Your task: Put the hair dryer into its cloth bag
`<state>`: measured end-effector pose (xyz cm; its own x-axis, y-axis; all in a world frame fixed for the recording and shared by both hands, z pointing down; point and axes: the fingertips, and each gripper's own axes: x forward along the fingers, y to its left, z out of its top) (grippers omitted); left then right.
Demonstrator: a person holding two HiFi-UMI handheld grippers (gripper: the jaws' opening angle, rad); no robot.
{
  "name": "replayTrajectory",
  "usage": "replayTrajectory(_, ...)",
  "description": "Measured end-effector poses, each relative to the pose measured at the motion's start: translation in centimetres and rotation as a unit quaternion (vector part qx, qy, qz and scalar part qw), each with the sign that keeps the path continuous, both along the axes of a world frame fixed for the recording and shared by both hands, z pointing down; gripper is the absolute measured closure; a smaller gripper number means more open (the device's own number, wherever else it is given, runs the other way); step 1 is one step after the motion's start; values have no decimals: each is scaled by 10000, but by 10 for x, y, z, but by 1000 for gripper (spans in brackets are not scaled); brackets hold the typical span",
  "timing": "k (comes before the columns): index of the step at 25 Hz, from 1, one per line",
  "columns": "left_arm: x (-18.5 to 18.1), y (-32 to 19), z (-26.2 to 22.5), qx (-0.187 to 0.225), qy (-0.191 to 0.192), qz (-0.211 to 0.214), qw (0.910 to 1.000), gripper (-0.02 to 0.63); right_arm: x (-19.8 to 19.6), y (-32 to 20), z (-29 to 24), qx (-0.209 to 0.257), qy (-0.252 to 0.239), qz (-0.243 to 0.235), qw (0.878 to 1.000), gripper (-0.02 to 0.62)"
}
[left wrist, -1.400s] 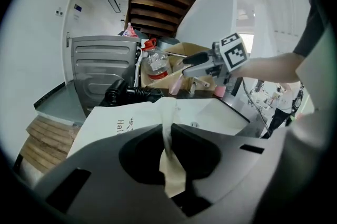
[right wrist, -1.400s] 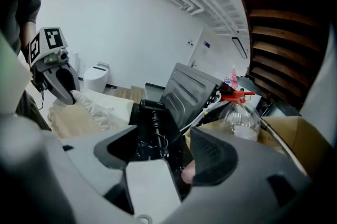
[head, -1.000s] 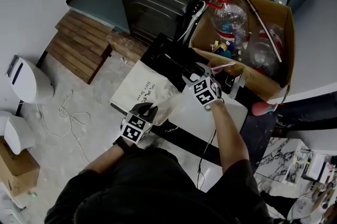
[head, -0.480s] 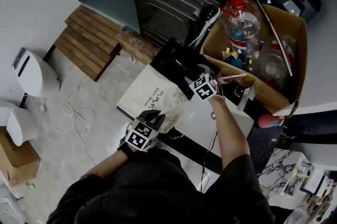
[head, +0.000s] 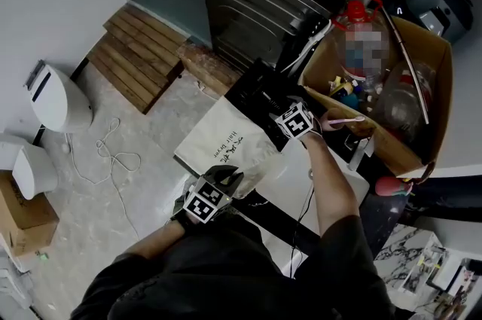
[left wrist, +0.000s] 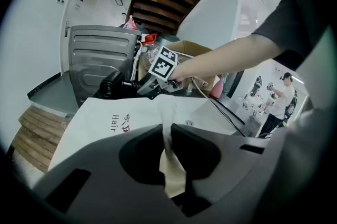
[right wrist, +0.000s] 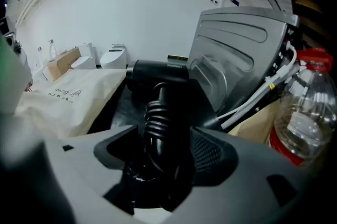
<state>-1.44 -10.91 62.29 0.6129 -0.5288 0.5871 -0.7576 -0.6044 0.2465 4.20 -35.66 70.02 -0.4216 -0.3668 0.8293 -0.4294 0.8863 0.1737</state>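
Cluttered table point(head: 300, 165), loading step: left gripper point(left wrist: 168, 139) pinches bag point(head: 224, 147) edge, right gripper point(right wrist: 164, 162) clamps dryer point(right wrist: 157, 92) — next, likely, the mouth must gape for insertion.

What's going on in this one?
A person works a gripper in each hand. The left gripper is shut on a fold of the cream cloth bag, which lies on a white surface. The right gripper is clamped on the ribbed end of the black hair dryer, just past the bag's far edge. The dryer is not yet in the bag.
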Motion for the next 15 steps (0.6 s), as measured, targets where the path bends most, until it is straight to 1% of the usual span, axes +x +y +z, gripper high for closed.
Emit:
replayTrajectory(3, 0, 1, 2, -19, -14, 29, 10000, 571, 0, -1, 16, -343, -1, 5, 9994, 285)
replayTrajectory(6, 0, 2, 4, -41, -25, 39, 10000, 571, -1, -1, 19, -657, -199, 54, 9976, 285)
replayTrajectory(7, -1, 2, 4, -50, -23, 38, 10000, 571, -2, 0, 20, -758, -267, 40, 9968, 293)
replayTrajectory(8, -1, 2, 4, -61, -20, 36, 10000, 571, -3, 1, 20, -849, -333, 28, 9958, 322)
replayTrajectory(9, -1, 2, 4, -74, -12, 34, 10000, 571, -4, 2, 20, -903, -394, 32, 9951, 350)
replayTrajectory(15, -4, 4, 4, -142, 39, 29, 9999, 571, -6, 6, 18, -856, -477, 129, 9951, 368)
